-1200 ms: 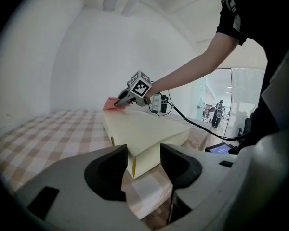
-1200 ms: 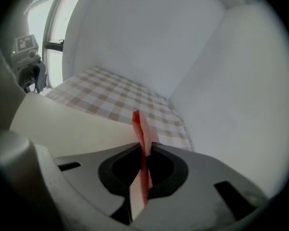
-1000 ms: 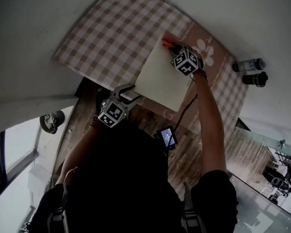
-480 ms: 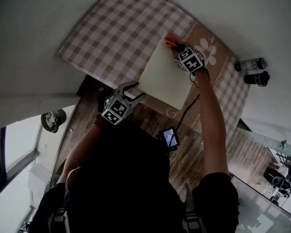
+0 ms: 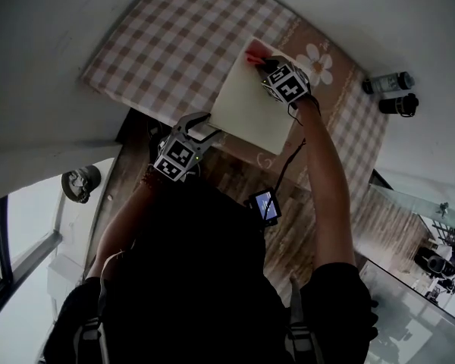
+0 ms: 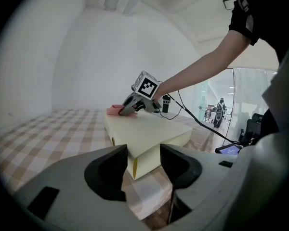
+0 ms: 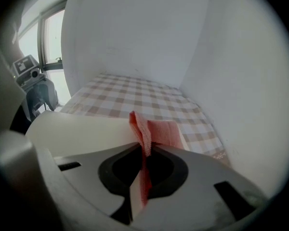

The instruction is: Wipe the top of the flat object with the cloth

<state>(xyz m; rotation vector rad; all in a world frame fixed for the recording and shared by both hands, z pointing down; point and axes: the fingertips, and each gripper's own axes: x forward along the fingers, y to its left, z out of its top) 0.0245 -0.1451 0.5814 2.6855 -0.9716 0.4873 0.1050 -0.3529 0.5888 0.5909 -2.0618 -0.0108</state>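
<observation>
A cream flat box (image 5: 252, 105) lies on the checked tablecloth (image 5: 174, 44). My right gripper (image 5: 263, 64) is shut on a red cloth (image 5: 255, 58) and presses it on the box top near its far corner. In the right gripper view the cloth (image 7: 151, 131) is pinched between the jaws, folded upright, with the box top (image 7: 82, 126) to the left. My left gripper (image 5: 207, 134) stands open at the box's near corner. The left gripper view has that corner (image 6: 139, 160) just beyond the parted jaws, and the right gripper (image 6: 135, 105) with the cloth (image 6: 114, 110) farther off.
Two bottles (image 5: 390, 101) (image 5: 400, 123) stand at the table's right end. A small lit screen (image 5: 264, 205) hangs below the table edge on a cable. White walls close in the table's far and left sides. Glass panels and a wooden floor lie to the right.
My right gripper has slid the cloth a little along the box top by the far corner. The left gripper has stayed at the near corner.
</observation>
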